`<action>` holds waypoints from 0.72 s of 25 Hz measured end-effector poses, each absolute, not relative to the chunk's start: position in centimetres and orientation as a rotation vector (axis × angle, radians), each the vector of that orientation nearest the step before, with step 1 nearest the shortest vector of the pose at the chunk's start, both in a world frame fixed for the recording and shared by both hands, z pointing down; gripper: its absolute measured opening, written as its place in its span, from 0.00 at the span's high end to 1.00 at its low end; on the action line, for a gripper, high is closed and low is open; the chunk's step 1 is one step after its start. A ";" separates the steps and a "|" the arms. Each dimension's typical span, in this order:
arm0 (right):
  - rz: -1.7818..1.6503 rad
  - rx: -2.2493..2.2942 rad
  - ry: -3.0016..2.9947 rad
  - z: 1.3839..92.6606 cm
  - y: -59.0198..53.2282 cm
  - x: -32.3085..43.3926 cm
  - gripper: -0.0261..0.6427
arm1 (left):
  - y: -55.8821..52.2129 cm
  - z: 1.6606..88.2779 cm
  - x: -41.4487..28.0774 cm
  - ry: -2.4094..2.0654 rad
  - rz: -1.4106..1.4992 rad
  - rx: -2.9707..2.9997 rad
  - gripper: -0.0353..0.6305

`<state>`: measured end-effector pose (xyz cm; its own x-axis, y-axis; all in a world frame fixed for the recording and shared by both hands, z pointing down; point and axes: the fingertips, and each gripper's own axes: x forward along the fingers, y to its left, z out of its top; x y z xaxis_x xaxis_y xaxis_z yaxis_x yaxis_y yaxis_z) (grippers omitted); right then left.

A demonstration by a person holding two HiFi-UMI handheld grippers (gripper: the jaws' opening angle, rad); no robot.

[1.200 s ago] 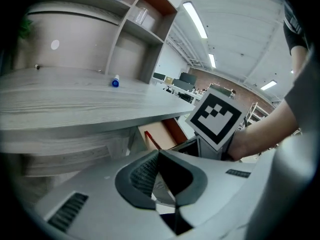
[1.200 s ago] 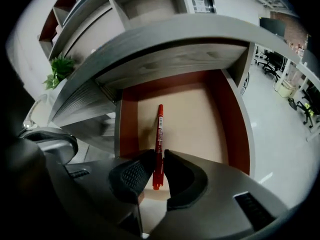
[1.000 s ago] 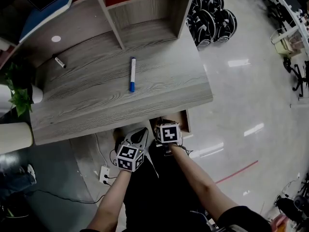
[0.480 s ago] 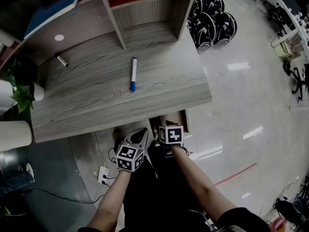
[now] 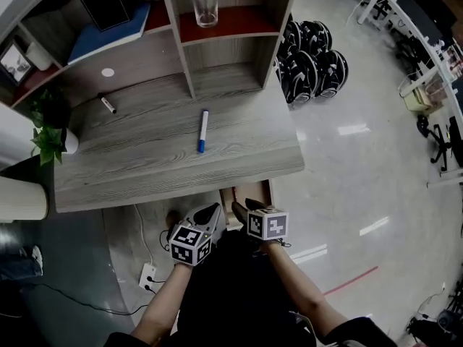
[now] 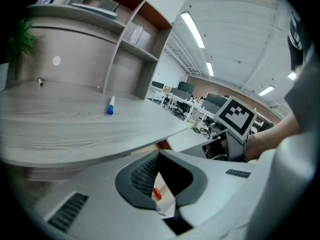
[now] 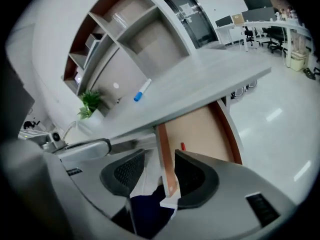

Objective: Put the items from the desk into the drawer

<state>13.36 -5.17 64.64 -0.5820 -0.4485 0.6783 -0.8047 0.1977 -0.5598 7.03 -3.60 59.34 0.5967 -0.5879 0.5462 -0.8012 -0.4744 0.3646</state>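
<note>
The right gripper's (image 7: 159, 159) jaws, just opening, are standing spread with the open drawer's (image 7: 200, 129) side wall showing untouched between them, the left gripper's (image 6: 159, 156) tips are pressing together on nothing, and the blue-capped marker (image 5: 202, 131) is lying mid-way across the desk (image 5: 166, 161), likely rolling away if one jaw is nudging it sideways

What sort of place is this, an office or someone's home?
Most likely an open-plan office or lab. A wood-grain desk with a shelf unit stands on a shiny floor, rows of workstations with office chairs fill the background, and long strip lights run along the ceiling.
</note>
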 end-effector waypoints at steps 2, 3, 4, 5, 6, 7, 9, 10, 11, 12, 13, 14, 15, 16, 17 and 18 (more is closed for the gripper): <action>1.336 1.175 -2.204 61.5 -5.6 13.3 0.72 | -4.0 57.3 7.6 -1.100 0.413 2.252 0.96; 1.328 1.192 -2.251 60.0 -6.1 13.3 0.80 | -4.3 56.3 8.0 -1.101 0.383 2.271 0.96; 1.314 1.214 -2.292 58.5 -6.5 13.4 0.88 | -4.6 55.2 8.4 -1.101 0.351 2.295 0.96; 1.297 1.230 -2.328 57.2 -7.0 13.3 0.95 | -4.9 54.2 8.8 -1.099 0.319 2.320 0.96; 1.277 1.236 -2.363 56.1 -7.3 13.2 0.97 | -5.1 53.3 9.2 -1.097 0.291 2.344 0.96; 1.253 1.236 -2.396 55.2 -7.5 13.1 0.97 | -5.2 52.5 9.4 -1.098 0.268 2.365 0.96; 1.187 1.253 -2.452 53.4 -7.9 13.2 0.97 | -5.6 51.1 9.9 -1.111 0.232 2.395 0.96; 1.143 1.273 -2.476 52.5 -8.2 13.5 0.97 | -5.8 50.5 10.1 -1.120 0.215 2.405 0.96; 1.089 1.297 -2.504 51.4 -8.4 13.7 0.97 | -6.0 49.8 10.2 -1.126 0.195 2.412 0.96; 1.026 1.323 -2.534 50.3 -8.6 13.9 0.97 | -6.1 49.1 10.1 -1.130 0.172 2.418 0.96; 0.955 1.347 -2.566 49.2 -8.6 13.9 0.97 | -6.2 48.4 10.0 -1.133 0.146 2.423 0.96; 0.879 1.365 -2.597 48.3 -8.7 13.9 0.97 | -6.3 47.7 9.8 -1.136 0.121 2.428 0.96; 0.807 1.378 -2.625 47.5 -8.7 13.8 0.97 | -6.3 47.3 9.7 -1.142 0.106 2.434 0.96; 0.752 1.383 -2.648 46.9 -8.7 13.6 0.97 | -6.2 47.1 9.5 -1.150 0.101 2.439 0.96; 0.719 1.382 -2.668 46.5 -8.6 13.3 0.97 | -6.0 47.1 9.4 -1.158 0.107 2.443 0.96; 0.707 1.375 -2.684 46.3 -8.5 13.0 0.97 | -5.8 47.1 9.2 -1.166 0.114 2.445 0.96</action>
<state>13.02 -8.50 46.32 -0.6051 -0.7590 0.2403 -0.7789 0.5018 -0.3762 9.17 -5.79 47.11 0.6436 -0.7226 0.2521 -0.7578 -0.5557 0.3420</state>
